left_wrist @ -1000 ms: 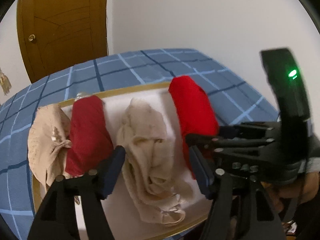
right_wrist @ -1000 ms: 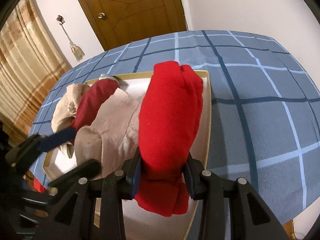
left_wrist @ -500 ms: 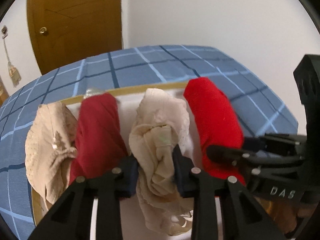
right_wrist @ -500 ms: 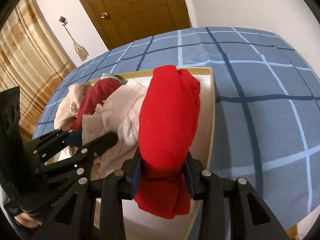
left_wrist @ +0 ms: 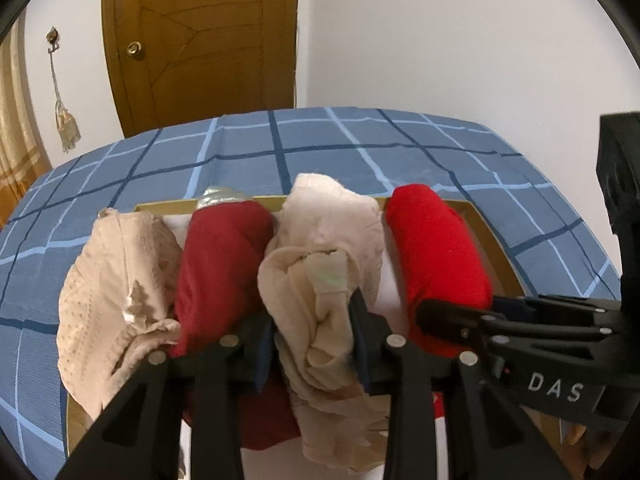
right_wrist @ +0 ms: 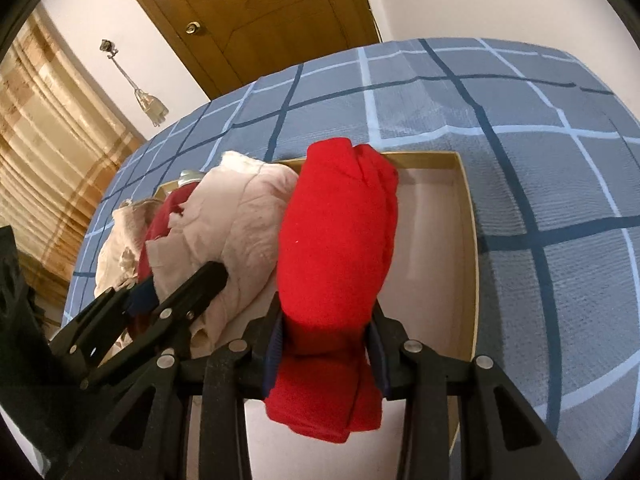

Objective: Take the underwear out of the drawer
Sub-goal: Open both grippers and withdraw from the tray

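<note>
A shallow drawer (left_wrist: 496, 240) with a gold rim lies on a blue checked bedspread and holds several rolled pieces of underwear. My left gripper (left_wrist: 314, 332) pinches the beige underwear (left_wrist: 320, 232) near its front end; its jaws are opening slightly, but the pads still press the cloth. My right gripper (right_wrist: 328, 332) is shut on the bright red underwear (right_wrist: 340, 232), whose front end hangs below the pads. From the right wrist, the left gripper (right_wrist: 176, 284) shows at the left on the beige underwear (right_wrist: 240, 208).
A dark red roll (left_wrist: 224, 264) and a pale textured piece (left_wrist: 116, 272) lie left of the beige one. The drawer's right floor (right_wrist: 432, 248) is bare. The bedspread (right_wrist: 540, 168) spreads around it. A wooden door (left_wrist: 208, 40) and curtains (right_wrist: 52, 168) stand behind.
My left gripper, wide open a second ago, has closed on the beige underwear. The right gripper has shifted with the bright red piece, baring the drawer floor on its right.
</note>
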A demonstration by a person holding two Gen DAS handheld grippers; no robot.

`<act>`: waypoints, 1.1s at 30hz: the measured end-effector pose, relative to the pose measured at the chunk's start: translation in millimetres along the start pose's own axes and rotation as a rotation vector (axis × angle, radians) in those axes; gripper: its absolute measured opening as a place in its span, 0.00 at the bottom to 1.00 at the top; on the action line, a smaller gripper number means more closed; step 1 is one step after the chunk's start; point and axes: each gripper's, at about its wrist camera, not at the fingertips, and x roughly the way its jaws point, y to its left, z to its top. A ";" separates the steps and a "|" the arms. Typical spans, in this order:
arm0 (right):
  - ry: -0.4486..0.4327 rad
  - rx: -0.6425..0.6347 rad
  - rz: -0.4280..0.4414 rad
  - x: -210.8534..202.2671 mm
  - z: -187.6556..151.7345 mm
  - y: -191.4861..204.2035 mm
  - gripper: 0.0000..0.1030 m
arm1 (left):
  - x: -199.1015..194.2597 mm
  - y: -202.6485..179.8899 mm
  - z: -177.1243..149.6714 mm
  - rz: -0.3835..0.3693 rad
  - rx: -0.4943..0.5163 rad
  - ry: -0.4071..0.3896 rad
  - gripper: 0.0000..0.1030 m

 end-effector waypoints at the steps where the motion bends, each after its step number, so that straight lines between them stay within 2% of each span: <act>1: -0.002 -0.005 -0.002 0.5 0.5 0.3 0.38 | 0.4 0.6 -0.2 -0.003 -0.005 0.003 0.34; 5: -0.012 -0.005 0.007 -0.2 -0.2 -0.2 0.41 | -1.4 4.3 -2.1 -0.019 -0.025 0.008 0.40; 11: -0.081 0.022 0.068 -16.1 -10.7 -9.9 0.44 | -20.2 2.6 -4.9 -0.029 -0.036 0.012 0.58; 14: -0.152 0.015 0.070 -35.7 -18.0 -9.9 0.44 | -35.1 0.7 -7.7 0.010 -0.024 -0.025 0.75; 16: -0.190 0.001 0.075 -47.9 -21.3 -8.3 0.44 | -43.1 3.1 -9.9 0.035 -0.039 -0.051 0.91; 17: -0.206 -0.001 0.081 -54.2 -23.4 -7.4 0.44 | -46.7 4.6 -10.9 0.041 -0.046 -0.058 0.95; 22: -0.235 0.017 0.108 -74.5 -36.0 -3.6 0.47 | -69.1 1.7 -22.5 0.044 -0.011 -0.083 0.96; 27: -0.254 0.014 0.140 -89.8 -64.8 7.0 0.47 | -87.0 -6.5 -38.9 0.045 0.032 -0.099 0.96; 33: -0.298 0.019 0.134 -107.5 -99.4 11.6 0.47 | -106.2 -10.6 -60.5 0.045 0.052 -0.121 0.96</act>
